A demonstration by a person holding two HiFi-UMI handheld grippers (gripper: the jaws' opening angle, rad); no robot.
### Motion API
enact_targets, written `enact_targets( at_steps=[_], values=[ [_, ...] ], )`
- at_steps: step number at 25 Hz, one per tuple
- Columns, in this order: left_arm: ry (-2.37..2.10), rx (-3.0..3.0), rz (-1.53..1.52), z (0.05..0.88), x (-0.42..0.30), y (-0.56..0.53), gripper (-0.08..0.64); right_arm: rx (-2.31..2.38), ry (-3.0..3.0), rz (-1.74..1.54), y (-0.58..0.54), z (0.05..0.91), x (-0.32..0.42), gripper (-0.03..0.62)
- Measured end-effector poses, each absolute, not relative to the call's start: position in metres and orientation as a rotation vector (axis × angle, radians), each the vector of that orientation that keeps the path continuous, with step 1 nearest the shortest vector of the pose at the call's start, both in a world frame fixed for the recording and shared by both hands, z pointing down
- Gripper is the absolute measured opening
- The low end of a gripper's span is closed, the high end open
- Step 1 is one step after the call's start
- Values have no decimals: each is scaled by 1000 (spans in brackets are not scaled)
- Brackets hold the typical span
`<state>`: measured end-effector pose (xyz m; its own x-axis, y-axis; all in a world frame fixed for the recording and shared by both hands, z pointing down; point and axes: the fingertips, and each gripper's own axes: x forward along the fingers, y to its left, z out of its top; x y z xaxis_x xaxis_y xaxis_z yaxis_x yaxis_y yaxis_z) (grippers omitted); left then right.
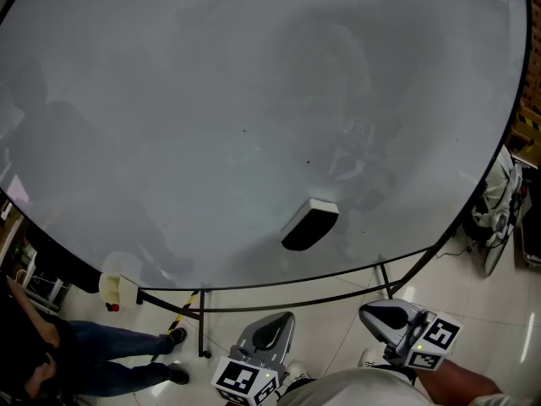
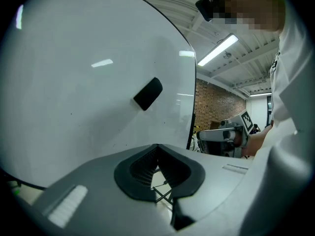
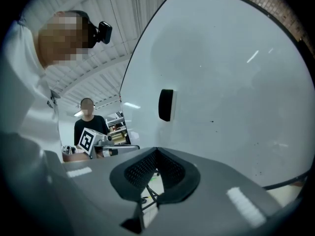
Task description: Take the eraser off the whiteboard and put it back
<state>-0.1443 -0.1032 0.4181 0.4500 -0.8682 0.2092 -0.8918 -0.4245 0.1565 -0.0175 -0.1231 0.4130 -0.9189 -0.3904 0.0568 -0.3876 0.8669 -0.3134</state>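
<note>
The black eraser with a white back sticks to the lower part of the whiteboard. It also shows in the left gripper view as the eraser, and in the right gripper view as the eraser. My left gripper hangs low in front of the board, below and left of the eraser, shut and empty. My right gripper sits below and right of the eraser, also shut with nothing in it. In their own views the left gripper and the right gripper each have the jaw tips together, apart from the board.
The whiteboard's black stand bars run under the board. A white bottle hangs at the lower left edge. A seated person's legs are at bottom left. Bags lie at the right. A person in black stands behind.
</note>
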Motion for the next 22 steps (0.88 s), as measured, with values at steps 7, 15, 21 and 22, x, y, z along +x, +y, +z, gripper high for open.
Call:
enact_targets(
  at_steps=[7,15,21,22],
  values=[
    [-1497,2483,187,427,-152,-95,17,-695,3057,-453,-121,415,-29,2],
    [-1361,2592,215,430,-159,-79,17,-865,3020,-437,-97,416,-46,2],
    [-1280,2628,276,441,-166,-60,17,-954,2988,-400,-70,409,-50,2],
    [-1283,2631,268,440,-164,-55,17,-947,2998,-392,-65,409,-50,2]
  ],
)
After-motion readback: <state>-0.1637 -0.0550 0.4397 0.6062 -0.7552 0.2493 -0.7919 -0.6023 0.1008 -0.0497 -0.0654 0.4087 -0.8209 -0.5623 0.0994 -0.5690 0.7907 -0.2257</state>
